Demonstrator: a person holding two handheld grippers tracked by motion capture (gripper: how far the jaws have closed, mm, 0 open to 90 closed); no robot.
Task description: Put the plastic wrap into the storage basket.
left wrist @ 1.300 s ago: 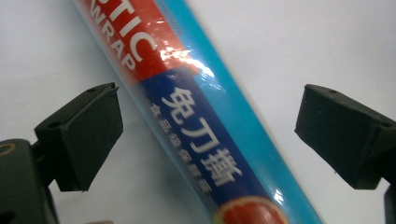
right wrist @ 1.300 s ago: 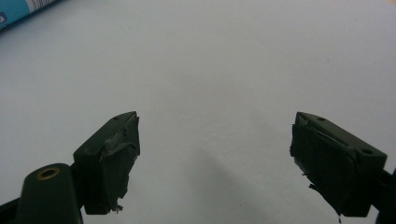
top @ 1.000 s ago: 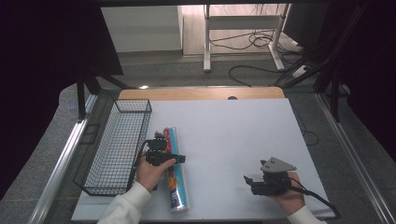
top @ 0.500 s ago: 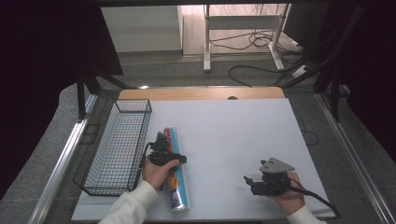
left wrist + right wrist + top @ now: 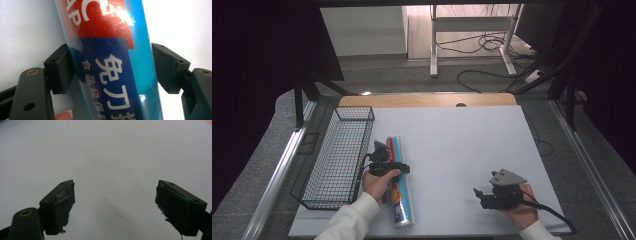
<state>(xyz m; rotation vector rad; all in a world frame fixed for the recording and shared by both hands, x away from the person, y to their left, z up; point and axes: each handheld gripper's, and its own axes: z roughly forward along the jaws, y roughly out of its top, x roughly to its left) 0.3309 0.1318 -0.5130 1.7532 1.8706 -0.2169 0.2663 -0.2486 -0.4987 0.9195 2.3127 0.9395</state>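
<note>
A long roll of wrap [image 5: 401,206], in a blue and red printed sleeve, lies lengthwise on the white table top [image 5: 462,145] just right of the wire basket. My left gripper [image 5: 390,168] straddles its middle from above. In the left gripper view the roll [image 5: 112,45] runs between the two pads, which stand wide, one close at each side; the left gripper [image 5: 110,67] is open. My right gripper [image 5: 478,196] rests low near the front right of the table, open, and in the right gripper view the right gripper [image 5: 115,202] has only bare white surface between its jaws.
A black wire basket [image 5: 354,109] stands along the table's left side, close beside the roll. A wooden strip [image 5: 427,100] edges the far side. Beyond it are a floor with cables [image 5: 482,47] and a metal stand.
My left hand has slid a little nearer along the roll and settled lower over it. The right gripper has barely moved.
</note>
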